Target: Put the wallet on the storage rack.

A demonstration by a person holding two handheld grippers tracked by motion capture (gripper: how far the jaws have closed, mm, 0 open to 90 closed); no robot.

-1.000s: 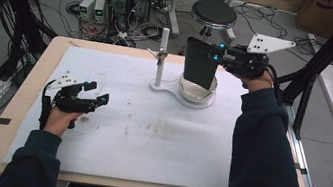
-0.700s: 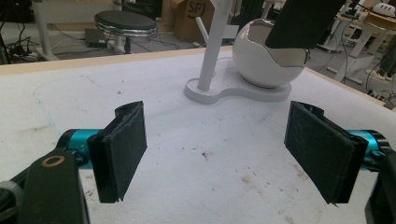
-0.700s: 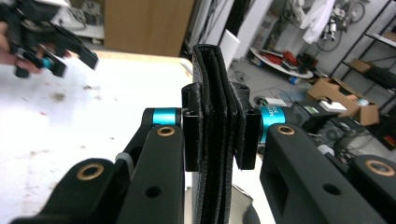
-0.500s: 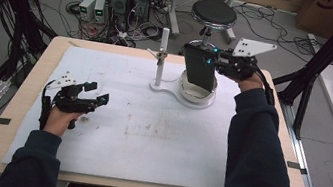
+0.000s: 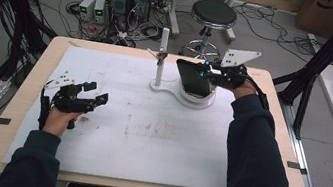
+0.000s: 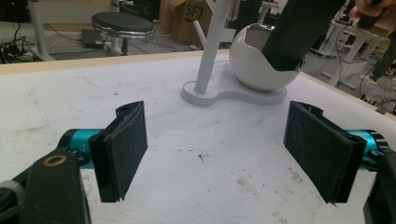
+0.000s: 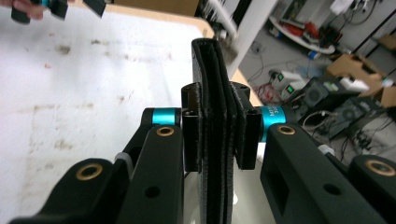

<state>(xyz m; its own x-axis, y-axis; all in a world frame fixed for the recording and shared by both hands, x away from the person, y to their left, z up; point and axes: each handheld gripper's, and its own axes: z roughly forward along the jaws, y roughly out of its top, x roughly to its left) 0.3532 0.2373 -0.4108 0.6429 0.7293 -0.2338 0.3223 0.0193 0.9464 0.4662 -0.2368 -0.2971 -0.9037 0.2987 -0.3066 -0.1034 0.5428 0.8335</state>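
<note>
A flat black folded case (image 5: 191, 77), layered like a wallet, stands on end with its lower edge inside a white bowl (image 5: 205, 99) at the back of the table. My right gripper (image 5: 207, 72) is shut on the case's upper part from the right. In the right gripper view both pads clamp the case (image 7: 212, 84) edge-on between the jaws of the right gripper (image 7: 219, 135). My left gripper (image 5: 96, 91) hovers low over the white mat at the left, open and holding nothing. From the left gripper (image 6: 215, 154) I see the bowl (image 6: 250, 65) and the case (image 6: 299, 32) leaning in it.
The bowl sits on a white base with an upright white post (image 5: 162, 55) and side pegs just left of it. A white mat (image 5: 147, 136) with dirty smudges covers the wooden table. A stool (image 5: 213, 12), cables and boxes lie on the floor behind.
My right hand has come down and a little toward the table's middle, lowering the black case into the bowl. The left gripper has stayed put.
</note>
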